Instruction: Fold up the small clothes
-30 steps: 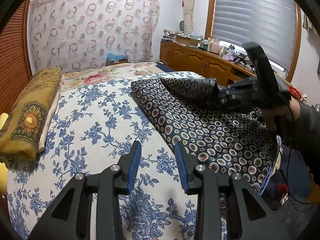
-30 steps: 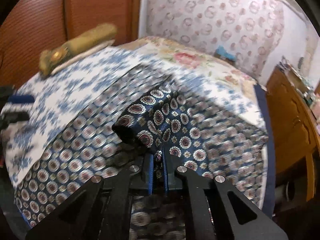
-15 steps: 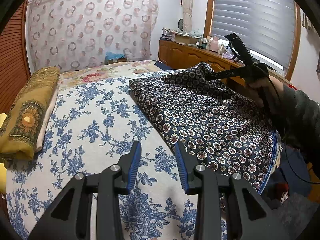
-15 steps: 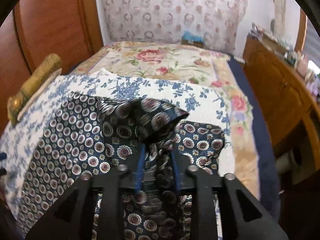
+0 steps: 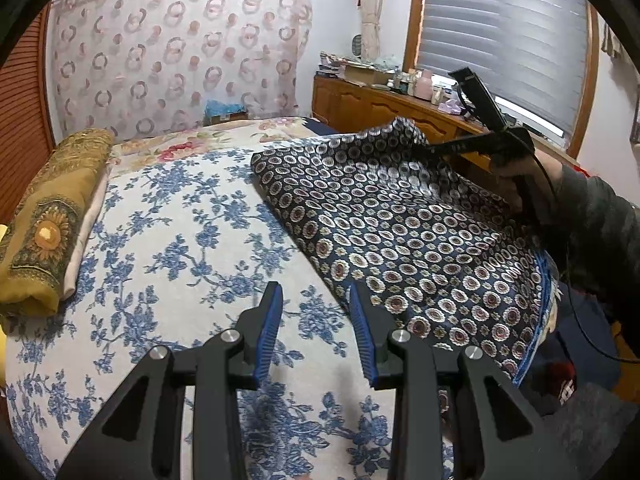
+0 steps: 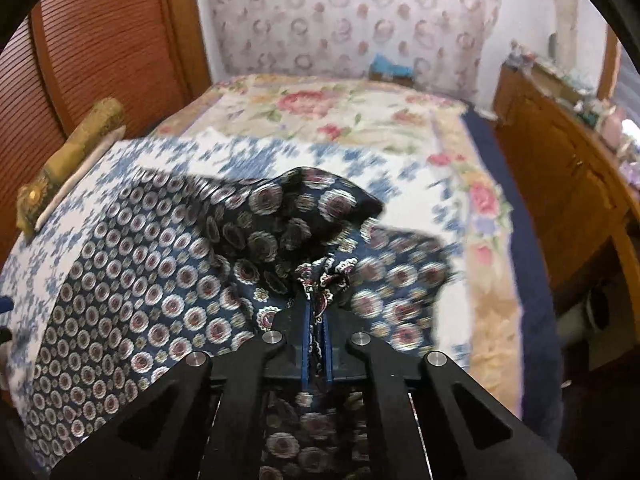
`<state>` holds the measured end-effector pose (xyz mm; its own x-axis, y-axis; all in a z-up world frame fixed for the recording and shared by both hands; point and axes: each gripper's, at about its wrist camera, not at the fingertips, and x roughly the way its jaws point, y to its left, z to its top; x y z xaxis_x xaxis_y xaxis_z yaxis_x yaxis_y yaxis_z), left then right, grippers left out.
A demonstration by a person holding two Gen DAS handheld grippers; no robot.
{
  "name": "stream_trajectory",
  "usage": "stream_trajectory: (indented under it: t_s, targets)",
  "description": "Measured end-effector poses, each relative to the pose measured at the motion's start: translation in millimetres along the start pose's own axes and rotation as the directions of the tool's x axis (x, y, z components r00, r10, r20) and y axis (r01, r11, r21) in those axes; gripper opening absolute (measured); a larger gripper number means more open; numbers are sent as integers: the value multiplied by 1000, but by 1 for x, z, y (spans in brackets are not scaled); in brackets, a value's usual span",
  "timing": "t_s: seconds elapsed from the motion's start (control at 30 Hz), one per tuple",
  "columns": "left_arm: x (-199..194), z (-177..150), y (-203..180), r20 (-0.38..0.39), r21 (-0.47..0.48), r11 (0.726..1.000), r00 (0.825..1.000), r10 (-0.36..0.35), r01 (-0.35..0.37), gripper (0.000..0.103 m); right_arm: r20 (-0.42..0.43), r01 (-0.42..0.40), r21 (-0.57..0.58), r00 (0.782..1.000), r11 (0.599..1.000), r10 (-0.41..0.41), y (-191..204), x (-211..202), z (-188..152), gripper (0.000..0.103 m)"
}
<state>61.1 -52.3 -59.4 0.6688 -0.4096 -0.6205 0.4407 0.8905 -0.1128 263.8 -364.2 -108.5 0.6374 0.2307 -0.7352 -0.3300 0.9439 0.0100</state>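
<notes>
Navy patterned cloth (image 5: 404, 232) lies spread over the right side of the bed (image 5: 168, 240), on a white cover printed with blue flowers. Seen from my left wrist, my left gripper (image 5: 316, 334) hangs above that cover with its jaws spread and nothing between them; the right blue pad sits just at the cloth's near edge. Across the cloth, my right gripper (image 5: 424, 148) lifts the far corner off the bed, so the fabric rises in a peak toward it. A folded yellow-brown blanket (image 5: 48, 216) lies along the left edge of the bed, well apart from the cloth. Behind the bed hangs a curtain (image 5: 176, 60) with ring prints, and a wooden dresser (image 5: 380, 108) stands under a window with grey blinds (image 5: 504, 28).

From my right wrist, the navy patterned cloth (image 6: 152, 280) drapes away to the left, and a bunched fold (image 6: 304, 216) stands up just ahead of my right gripper (image 6: 317, 320). Its jaws are pressed together on a thin pinch of the fabric, which runs back between the blue pads. This view is somewhat blurred. Beyond, a pink-rose quilt (image 6: 340, 112) covers the far part of the bed, and the wooden dresser (image 6: 560, 168) sits at the right.
</notes>
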Motion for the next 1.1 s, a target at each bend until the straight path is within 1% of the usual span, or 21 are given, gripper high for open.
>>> stream_trajectory:
  t_s: [0.1, 0.17, 0.2, 0.23, 0.27, 0.3, 0.33, 0.37, 0.53, 0.8, 0.83, 0.87, 0.93, 0.97, 1.1]
  targets:
    - [2, -1, -4, -6, 5, 1000, 1000, -8, 8, 33, 21, 61, 26, 998, 998, -62, -11, -7, 2, 2]
    - [3, -1, -6, -10, 8, 1000, 1000, -12, 12, 33, -4, 148, 34, 989, 988, -148, -16, -4, 1, 3]
    - [4, -1, -6, -11, 9, 1000, 1000, -13, 13, 33, -8, 172, 33, 985, 985, -172, -18, -4, 1, 5]
    - [4, -1, -7, -12, 10, 1000, 1000, -15, 15, 33, -14, 194, 26, 981, 981, -194, -18, -4, 1, 17]
    - [4, -1, -8, -13, 11, 1000, 1000, -19, 19, 33, -19, 212, 23, 977, 977, -212, -19, -4, 0, 26]
    - [5, 0, -9, -14, 12, 1000, 1000, -21, 21, 33, -19, 229, 27, 973, 973, -229, -21, -6, -1, 29]
    - [5, 0, -9, -17, 14, 1000, 1000, -23, 23, 34, -13, 231, 33, 973, 973, -230, -22, -9, -1, 35]
    - [6, 0, -11, -20, 17, 999, 999, -27, 27, 34, -6, 227, 35, 974, 973, -227, -22, -13, -2, 38]
    - [12, -2, -19, -43, 28, 999, 998, -45, 47, 34, 36, 180, 19, 983, 984, -180, -11, -40, -18, 39]
    - [24, -7, -32, -96, 40, 996, 992, -79, 83, 35, 66, 76, -40, 995, 996, -73, 30, -78, -77, 40]
    - [26, -8, -33, -106, 42, 995, 991, -82, 87, 35, 67, 58, -42, 996, 997, -55, 35, -82, -84, 41]
    - [27, -8, -34, -114, 42, 995, 990, -85, 90, 35, 65, 44, -41, 997, 998, -41, 38, -83, -89, 47]
    - [32, -10, -37, -133, 40, 995, 987, -90, 96, 35, 54, 17, -38, 998, 999, -15, 46, -86, -102, 55]
    - [33, -11, -38, -142, 39, 994, 985, -94, 100, 35, 51, 14, -38, 999, 999, -12, 48, -87, -106, 56]
    - [39, -14, -40, -168, 37, 994, 982, -91, 99, 35, 36, 26, -36, 999, 999, -25, 52, -85, -122, 57]
